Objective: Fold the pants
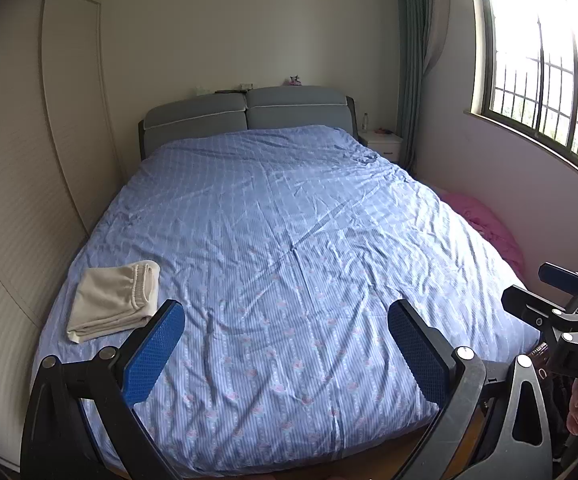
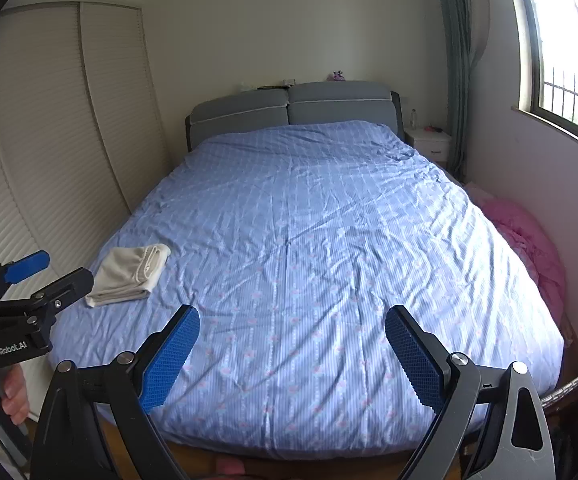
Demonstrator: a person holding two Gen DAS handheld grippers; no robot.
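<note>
The cream pants [image 1: 115, 300] lie folded into a small stack on the blue bedspread [image 1: 289, 220], near the bed's front left edge. They also show in the right wrist view [image 2: 129, 274]. My left gripper [image 1: 287, 320] is open and empty, held above the foot of the bed, to the right of the pants. My right gripper [image 2: 293, 326] is open and empty too, above the foot of the bed. Each gripper's body shows at the edge of the other's view.
A louvred wardrobe [image 1: 13, 184] runs along the left of the bed. A grey headboard [image 1: 245, 110] and a white nightstand [image 1: 383, 144] stand at the far end. A pink bundle [image 1: 485, 220] lies between the bed and the window wall.
</note>
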